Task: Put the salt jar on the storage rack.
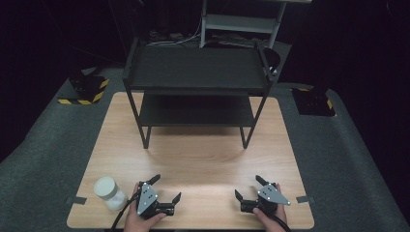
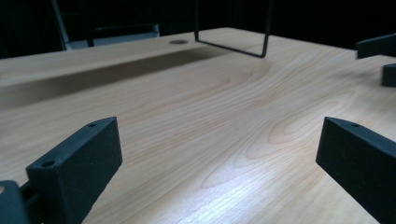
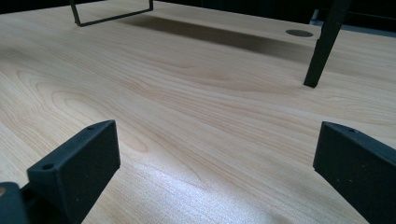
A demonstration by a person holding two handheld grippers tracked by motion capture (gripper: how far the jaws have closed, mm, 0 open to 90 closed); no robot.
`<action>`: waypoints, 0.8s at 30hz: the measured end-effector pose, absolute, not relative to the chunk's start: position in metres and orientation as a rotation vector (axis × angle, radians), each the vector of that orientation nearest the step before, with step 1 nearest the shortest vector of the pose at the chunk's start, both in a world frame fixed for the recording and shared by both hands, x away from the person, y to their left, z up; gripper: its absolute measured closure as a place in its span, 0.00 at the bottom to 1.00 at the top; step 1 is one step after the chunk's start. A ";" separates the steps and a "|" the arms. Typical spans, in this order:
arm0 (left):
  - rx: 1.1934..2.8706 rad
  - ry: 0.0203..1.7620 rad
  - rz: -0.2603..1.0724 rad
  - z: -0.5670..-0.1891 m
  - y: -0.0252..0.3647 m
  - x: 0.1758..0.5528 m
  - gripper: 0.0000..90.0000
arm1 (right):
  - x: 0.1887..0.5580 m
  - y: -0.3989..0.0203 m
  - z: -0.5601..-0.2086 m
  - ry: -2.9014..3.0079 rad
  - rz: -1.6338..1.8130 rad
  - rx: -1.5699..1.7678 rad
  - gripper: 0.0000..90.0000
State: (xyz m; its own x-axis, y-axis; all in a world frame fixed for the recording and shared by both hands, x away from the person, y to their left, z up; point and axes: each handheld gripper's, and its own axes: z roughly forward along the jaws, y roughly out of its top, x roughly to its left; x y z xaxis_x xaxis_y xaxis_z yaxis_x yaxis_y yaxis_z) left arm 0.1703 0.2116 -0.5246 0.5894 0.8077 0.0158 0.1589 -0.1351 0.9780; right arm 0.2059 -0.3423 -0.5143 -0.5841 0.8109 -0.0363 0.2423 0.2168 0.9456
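Light wood table w/ black two-tier shelf rack at far side, dark room around. Left gripper & right gripper rest near front edge, jaws wide, empty. White-lidded jar just beside left gripper.

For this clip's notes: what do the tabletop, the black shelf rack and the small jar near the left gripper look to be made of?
Table: light wood or wood-look laminate; grain lines and a soft sheen show in both gripper views.
Shelf rack: probably matte black painted metal, judging by its thin straight legs and dull flat shelves.
Jar: looks like clear plastic or glass holding something white, under a whitish lid; too small to tell which.
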 end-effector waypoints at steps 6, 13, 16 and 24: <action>1.602 0.799 0.718 -0.511 0.215 0.157 0.01 | 0.208 -0.345 -0.515 1.953 1.394 0.986 0.01; 1.568 0.789 0.759 -0.494 0.222 0.147 0.01 | 0.208 -0.344 -0.514 1.965 1.383 0.974 0.01; 1.537 0.792 0.784 -0.484 0.230 0.141 0.01 | 0.208 -0.345 -0.514 1.962 1.388 0.978 0.01; 1.495 0.798 0.833 -0.467 0.249 0.132 0.01 | 0.209 -0.345 -0.514 1.965 1.389 0.975 0.01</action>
State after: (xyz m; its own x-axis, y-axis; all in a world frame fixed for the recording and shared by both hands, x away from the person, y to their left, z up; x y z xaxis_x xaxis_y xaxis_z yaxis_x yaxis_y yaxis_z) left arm 0.1320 0.2495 -0.4672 0.5102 0.8582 0.0566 0.0203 -0.0779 0.9968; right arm 0.2088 -0.3446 -0.5141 -0.5934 0.8047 -0.0200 0.2496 0.2076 0.9458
